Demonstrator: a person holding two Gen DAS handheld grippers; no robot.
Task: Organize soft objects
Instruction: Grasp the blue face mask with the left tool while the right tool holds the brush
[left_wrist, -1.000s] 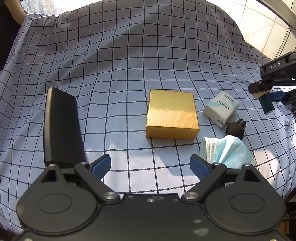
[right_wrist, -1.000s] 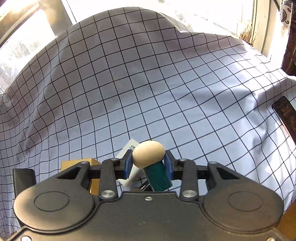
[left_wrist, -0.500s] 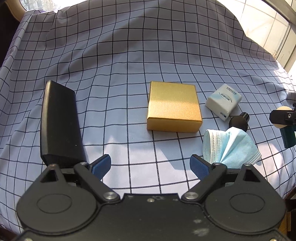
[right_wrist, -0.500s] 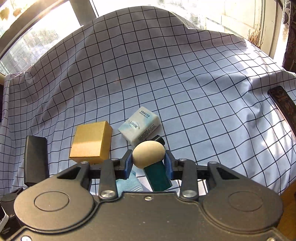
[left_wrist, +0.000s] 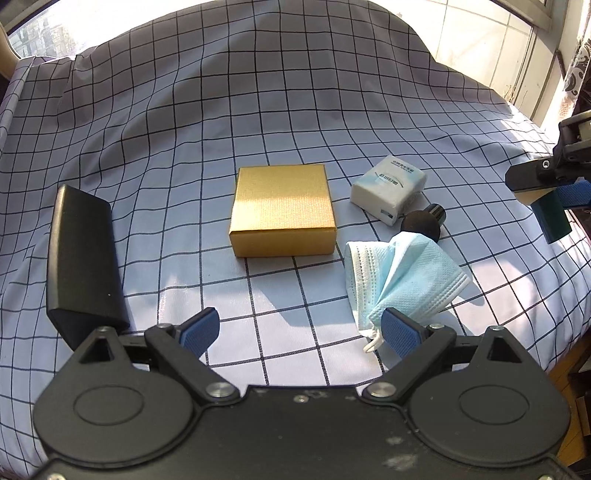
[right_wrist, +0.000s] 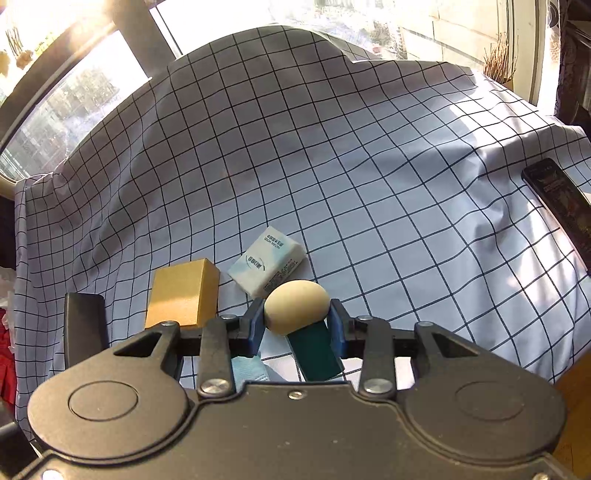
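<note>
The left hand-held gripper stands spread wide and empty, its jaws having just opened further, probably to take the face mask, which lies crumpled on the bench against its right pad. Just beyond the mask sits the gold box, with the tissue pack right of the box. The right hand-held gripper pinches an egg-shaped sponge on a green handle, carrying it right of the box.

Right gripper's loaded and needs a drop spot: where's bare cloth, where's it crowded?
Bare: the checked cloth behind the tissue pack, across to the dark case; also between the gold box and black case. Crowded: tissue pack, black sponge and face mask cluster.
</note>
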